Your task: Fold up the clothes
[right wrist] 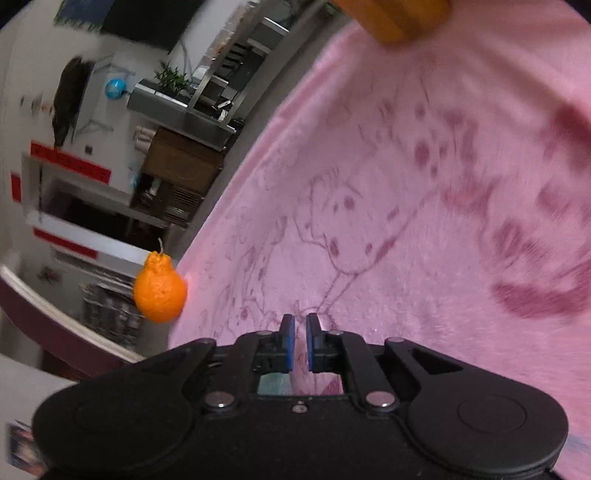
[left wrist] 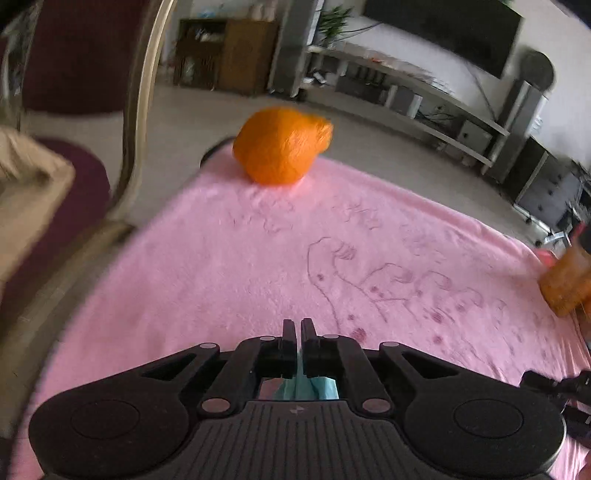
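A pink fleece cloth [left wrist: 258, 266] with dark red drawn patterns lies spread over the table; it fills the right wrist view [right wrist: 406, 184] too. My left gripper [left wrist: 298, 325] hovers low over the cloth's near part, its jaws nearly touching; a strip of teal fabric shows between the fingers near their base. My right gripper [right wrist: 300, 321] is tilted over the cloth, its blue pads [right wrist: 287, 339] a narrow gap apart, with pink cloth seen between them; whether they pinch it is unclear.
An orange fruit [left wrist: 280, 147] sits on the cloth's far edge, also in the right wrist view [right wrist: 159, 288]. An amber jar [left wrist: 565, 280] stands at the cloth's right side and shows at the top of the right wrist view [right wrist: 399, 18]. A chair [left wrist: 74, 74] stands at left.
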Motion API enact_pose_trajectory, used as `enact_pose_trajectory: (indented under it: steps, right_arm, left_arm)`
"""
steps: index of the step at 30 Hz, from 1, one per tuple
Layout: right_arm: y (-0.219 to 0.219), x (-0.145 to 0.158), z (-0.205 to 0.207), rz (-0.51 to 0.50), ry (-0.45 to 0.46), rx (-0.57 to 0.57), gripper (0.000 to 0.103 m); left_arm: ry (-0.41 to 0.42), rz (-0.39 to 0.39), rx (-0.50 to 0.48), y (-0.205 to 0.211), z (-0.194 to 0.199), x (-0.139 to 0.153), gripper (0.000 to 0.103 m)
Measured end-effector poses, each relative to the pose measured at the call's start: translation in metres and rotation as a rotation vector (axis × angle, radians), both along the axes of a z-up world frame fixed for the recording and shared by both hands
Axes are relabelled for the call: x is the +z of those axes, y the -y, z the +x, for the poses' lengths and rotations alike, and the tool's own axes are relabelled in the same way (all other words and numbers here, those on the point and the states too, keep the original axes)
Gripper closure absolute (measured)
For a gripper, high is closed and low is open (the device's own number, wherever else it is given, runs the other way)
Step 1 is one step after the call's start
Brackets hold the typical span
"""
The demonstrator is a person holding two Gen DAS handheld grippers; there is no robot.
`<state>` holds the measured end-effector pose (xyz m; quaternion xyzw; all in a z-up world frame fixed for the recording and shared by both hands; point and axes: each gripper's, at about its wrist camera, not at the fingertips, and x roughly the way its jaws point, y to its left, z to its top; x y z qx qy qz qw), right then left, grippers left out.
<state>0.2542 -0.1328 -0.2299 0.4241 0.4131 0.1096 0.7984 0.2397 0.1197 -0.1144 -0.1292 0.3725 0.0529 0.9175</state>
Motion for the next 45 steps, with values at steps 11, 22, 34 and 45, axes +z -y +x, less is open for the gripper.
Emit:
enact_pose_trajectory:
  steps: [11, 22, 34, 45]
  right_arm:
    - [0.012, 0.096, -0.115, -0.023, 0.078, 0.176, 0.08]
    - [-0.067, 0.057, -0.137, -0.279, 0.049, 0.395, 0.084]
    - [-0.121, 0.05, -0.183, -0.714, 0.225, 0.656, 0.087]
    - [-0.059, 0.081, -0.23, -0.497, 0.205, 0.503, 0.087]
  left_arm:
    - [-0.065, 0.081, -0.151, 0.0, -0.142, 0.018, 0.09]
    - [-0.176, 0.126, -0.259, 0.033, -0.131, -0.021, 0.09]
    - [-0.228, 0.31, -0.231, 0.034, -0.151, -0.03, 0.089]
    - [-0.094, 0.143, -0.325, 0.051, -0.195, -0.011, 0.088]
